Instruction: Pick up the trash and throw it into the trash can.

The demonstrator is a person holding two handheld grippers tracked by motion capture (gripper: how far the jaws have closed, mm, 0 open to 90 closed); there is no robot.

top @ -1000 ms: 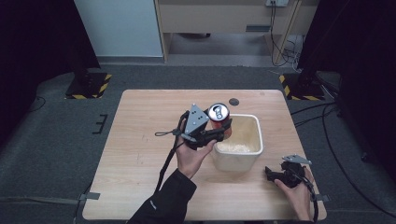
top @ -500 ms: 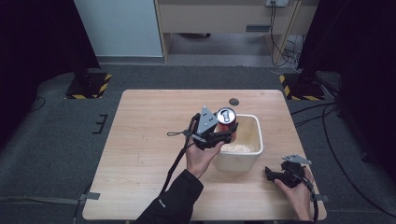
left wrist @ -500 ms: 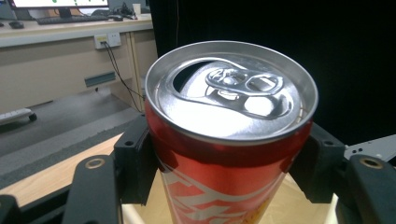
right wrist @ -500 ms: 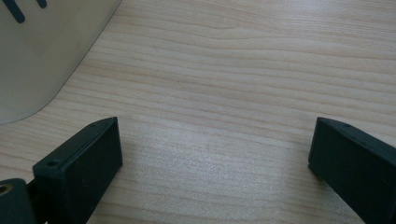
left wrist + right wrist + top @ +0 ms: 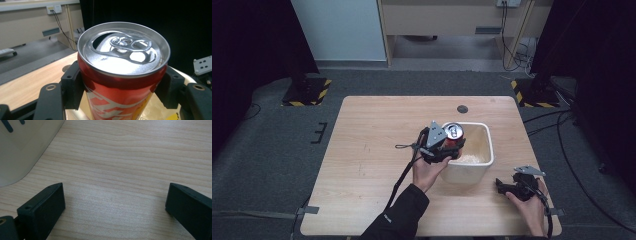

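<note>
While the left gripper pinched the opened red aluminium drink can above the white plastic tub, any tilt risked spilling; the right gripper rested spread on the wooden bench.

The soda can is shiny metal, with a silver top that looks a bit frosty and a glossy red side. The left gripper has dull black plastic jaws with small metal screws. The right gripper has the same dull black plastic. The table is smooth, pale wood with fine lines running through it. At 3 o'clock from the can, the bin is smooth cream plastic. The floor around the table looks like rough grey carpet.
</note>
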